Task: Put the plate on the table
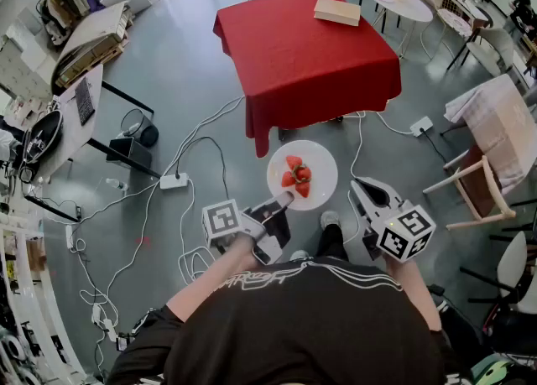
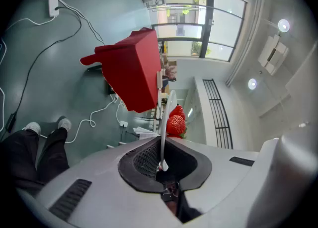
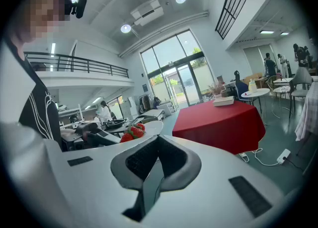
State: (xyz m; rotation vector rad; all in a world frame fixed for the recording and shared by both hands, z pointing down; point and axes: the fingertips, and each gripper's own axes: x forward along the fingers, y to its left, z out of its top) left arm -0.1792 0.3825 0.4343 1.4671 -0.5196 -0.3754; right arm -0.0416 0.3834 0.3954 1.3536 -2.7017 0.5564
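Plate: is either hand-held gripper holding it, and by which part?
The left hand-held gripper grips the plate by its near rim. The right hand-held gripper holds nothing.

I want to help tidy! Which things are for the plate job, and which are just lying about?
For the job: plate, strawberries on it, left claw gripping its rim, red table.
Just lying about: book, power strip, wooden chair, round white table.

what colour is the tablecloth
The tablecloth is plain red, seen best in the head view.
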